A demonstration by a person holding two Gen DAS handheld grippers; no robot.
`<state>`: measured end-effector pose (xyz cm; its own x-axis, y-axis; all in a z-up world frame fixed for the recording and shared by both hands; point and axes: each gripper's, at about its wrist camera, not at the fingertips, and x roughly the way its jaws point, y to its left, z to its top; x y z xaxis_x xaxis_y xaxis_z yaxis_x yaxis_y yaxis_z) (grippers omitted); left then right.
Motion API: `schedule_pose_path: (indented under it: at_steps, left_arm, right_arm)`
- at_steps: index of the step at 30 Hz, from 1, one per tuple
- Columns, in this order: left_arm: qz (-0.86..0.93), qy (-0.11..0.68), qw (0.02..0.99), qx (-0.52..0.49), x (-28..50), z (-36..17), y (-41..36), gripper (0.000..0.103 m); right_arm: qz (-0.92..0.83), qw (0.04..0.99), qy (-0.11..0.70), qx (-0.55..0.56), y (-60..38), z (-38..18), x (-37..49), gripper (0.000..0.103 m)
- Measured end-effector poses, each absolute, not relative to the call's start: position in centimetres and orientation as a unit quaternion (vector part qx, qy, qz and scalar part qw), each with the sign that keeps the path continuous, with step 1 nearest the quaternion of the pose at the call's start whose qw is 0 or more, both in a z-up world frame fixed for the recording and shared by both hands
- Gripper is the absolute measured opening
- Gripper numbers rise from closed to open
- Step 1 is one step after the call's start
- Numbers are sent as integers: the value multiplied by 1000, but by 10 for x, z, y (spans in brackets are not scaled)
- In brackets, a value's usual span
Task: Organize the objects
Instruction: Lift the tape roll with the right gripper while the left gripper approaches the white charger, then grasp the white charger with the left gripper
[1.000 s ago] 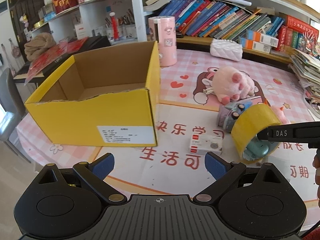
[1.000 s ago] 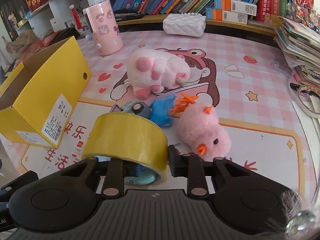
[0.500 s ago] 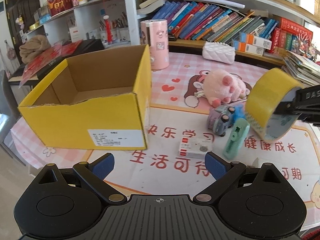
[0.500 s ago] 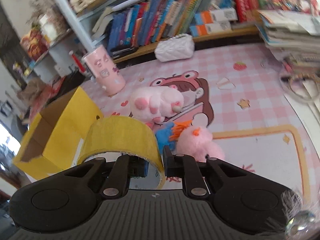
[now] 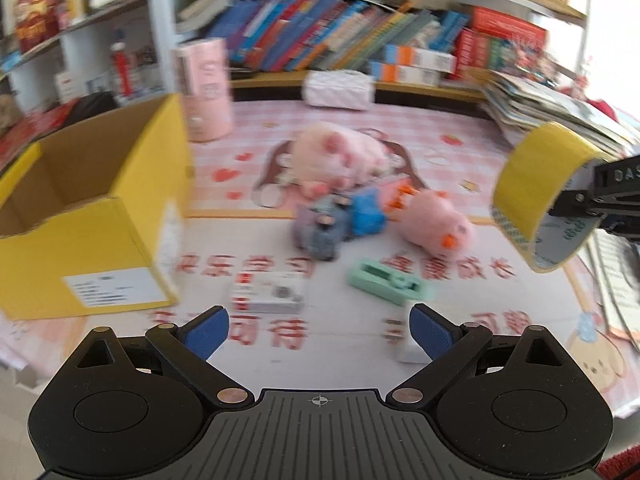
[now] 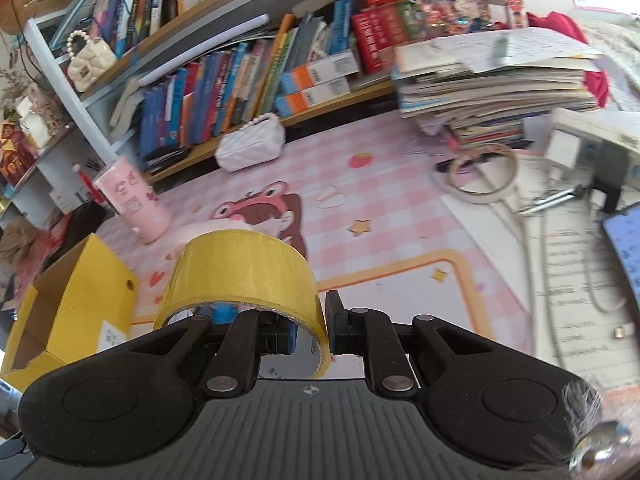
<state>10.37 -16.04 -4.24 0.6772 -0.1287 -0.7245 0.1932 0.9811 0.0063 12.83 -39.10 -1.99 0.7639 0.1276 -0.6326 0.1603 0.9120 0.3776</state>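
A pink checked desk backed by bookshelves carries the scene. Right tool: clenched on the wall of a yellow tape roll, one finger inside the ring and one outside, the roll held in the air above the desk, also visible at the right edge of the left wrist view. Left tool: released, fingers spread wide, holding nothing. Yellow cardboard box: open-topped, at the left. Between them lie a pink plush chick, a mint-green stapler-like item and a small white box.
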Motion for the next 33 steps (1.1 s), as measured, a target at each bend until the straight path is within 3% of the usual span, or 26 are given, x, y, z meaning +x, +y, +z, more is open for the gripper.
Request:
schedule_pose_path:
  at_steps: [6,10,24,33]
  left_arm:
    - [-156,409,897,68,102,-53,-194,85]
    - [-175,430,884,60,108,-65,-206,69]
    - [-189,439,875,70,122,-77,-224,75]
    - [-181,447,873,71,126,-84,-222,65]
  right_arm:
    - [-20,914,347,207,-399,-22,115,13]
    - [-19,916,348,199,-400,-21,112,13]
    - [-24,919,345,189,-404,-18,112,13]
    - [-30,917,353,185,-406,-21,113,13]
